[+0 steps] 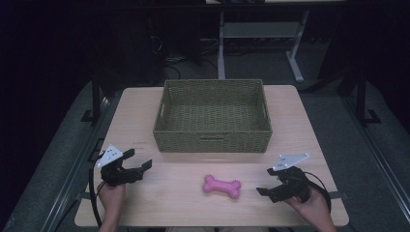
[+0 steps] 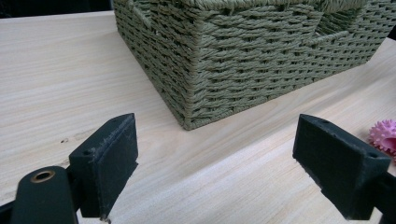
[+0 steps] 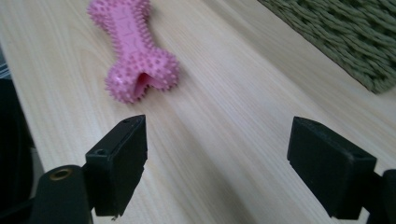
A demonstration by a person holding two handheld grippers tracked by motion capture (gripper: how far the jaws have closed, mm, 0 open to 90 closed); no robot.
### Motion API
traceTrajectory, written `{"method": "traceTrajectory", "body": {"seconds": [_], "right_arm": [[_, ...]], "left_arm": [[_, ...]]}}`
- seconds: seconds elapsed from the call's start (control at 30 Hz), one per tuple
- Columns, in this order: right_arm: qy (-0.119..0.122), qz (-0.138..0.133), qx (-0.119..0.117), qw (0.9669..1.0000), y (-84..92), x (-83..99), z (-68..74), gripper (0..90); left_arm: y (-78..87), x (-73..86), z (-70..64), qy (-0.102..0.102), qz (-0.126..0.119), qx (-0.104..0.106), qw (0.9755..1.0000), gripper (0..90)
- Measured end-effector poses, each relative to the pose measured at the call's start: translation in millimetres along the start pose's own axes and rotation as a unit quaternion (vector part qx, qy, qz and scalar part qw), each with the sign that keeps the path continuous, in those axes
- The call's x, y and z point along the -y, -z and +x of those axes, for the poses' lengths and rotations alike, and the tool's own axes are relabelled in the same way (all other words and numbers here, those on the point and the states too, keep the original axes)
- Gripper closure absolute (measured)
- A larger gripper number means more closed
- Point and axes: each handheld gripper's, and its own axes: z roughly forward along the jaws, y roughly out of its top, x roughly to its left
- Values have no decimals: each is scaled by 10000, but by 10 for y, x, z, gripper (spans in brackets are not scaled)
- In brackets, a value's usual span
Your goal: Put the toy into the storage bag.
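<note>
High view shows the pink bone toy (image 1: 221, 186) lying lengthwise left to right on the table's (image 1: 309, 121) near edge, just left of the right gripper (image 1: 270, 191), nearer than the left gripper (image 1: 139, 162), both with jaws apart

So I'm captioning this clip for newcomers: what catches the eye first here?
The pink spiky bone toy stands out, lying on the pale wooden table near its front edge. Behind it sits an empty green woven basket. The left gripper and right gripper flank the toy, jaws open.
</note>
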Motion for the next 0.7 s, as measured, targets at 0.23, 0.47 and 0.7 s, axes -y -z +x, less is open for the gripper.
{"method": "traceTrajectory", "body": {"seconds": [0.23,0.47,0.7], "right_arm": [[101,168,-110,9997,-28,-104,26,194],[164,261,-223,9993,-72,-164,51,191],[272,274,-263,9989,-62,-229,95,191]], "left_arm": [[3,2,5,-17,-36,33,10000,136],[7,1,3,-41,-43,72,10000,136],[11,0,7,-19,-54,43,10000,136]]}}
